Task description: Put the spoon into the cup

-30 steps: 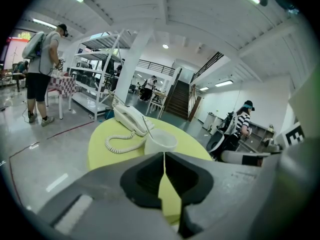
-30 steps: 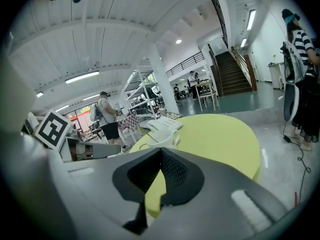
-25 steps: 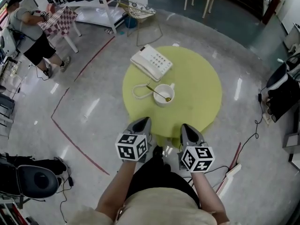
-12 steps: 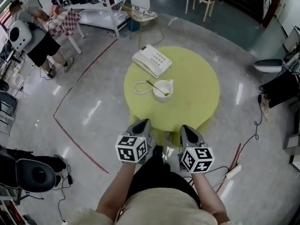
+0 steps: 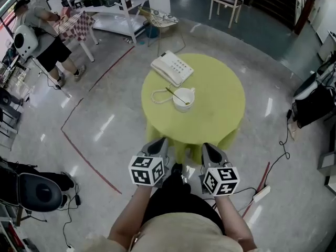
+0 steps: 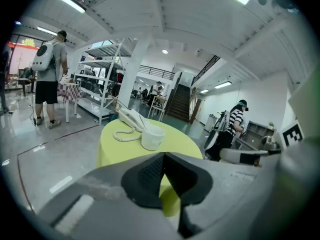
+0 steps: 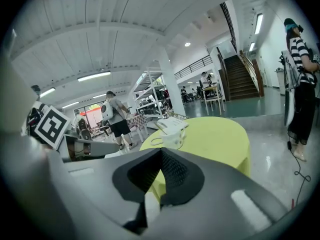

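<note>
Already the spoon (image 5: 176, 94) stands in the white cup (image 5: 184, 98), its thin handle leaning out over the rim toward the coiled cord (image 5: 159, 96) of the telephone (image 5: 172, 68). Compared with a second ago, the round yellow-green worktop (image 5: 220, 101) sits farther off in the head view, and both grippers are now well apart from the cup. I judge the task done and the person backing away. The left gripper (image 6: 164, 156) is clenched on nothing, and the right gripper (image 7: 161, 152) likewise. The cup is upright and sits left of the worktop's middle, just beside the cord.
</note>
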{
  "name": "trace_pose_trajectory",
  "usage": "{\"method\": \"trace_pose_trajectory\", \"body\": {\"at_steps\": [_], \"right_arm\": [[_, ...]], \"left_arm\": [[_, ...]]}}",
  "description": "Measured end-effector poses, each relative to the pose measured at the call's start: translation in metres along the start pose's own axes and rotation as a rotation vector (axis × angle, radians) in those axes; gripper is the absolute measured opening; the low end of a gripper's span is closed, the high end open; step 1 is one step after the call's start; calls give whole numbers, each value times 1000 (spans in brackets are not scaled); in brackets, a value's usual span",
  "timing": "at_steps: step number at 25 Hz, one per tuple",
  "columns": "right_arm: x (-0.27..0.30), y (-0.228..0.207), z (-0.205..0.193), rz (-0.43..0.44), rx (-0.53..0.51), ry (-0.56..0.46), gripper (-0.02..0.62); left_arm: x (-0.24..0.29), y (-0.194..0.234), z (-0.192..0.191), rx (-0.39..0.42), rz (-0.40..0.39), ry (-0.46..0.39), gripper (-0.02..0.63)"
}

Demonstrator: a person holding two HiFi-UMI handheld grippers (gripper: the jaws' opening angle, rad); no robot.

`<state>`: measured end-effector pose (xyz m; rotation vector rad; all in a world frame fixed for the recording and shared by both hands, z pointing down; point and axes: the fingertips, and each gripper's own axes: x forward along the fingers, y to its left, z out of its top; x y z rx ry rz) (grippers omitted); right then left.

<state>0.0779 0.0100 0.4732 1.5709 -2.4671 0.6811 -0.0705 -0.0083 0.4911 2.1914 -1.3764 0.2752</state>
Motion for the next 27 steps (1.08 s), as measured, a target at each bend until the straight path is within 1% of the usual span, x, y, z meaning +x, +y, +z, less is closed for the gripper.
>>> {"method": "trace_pose_trajectory", "body": {"at_steps": [10,16,27], "right_arm": [[-13,12,-11,22,-6,-4,-3],[-26,14,-18,28,-1,-5,-3],[-46,17,-32,30,6,-8,-3]], "left_arm": [[-24,2,-11,0,28,-16,2],[-34,-1,-22,0,36,-11,2],[-47,-15,-38,3,25,-2,2]]}}
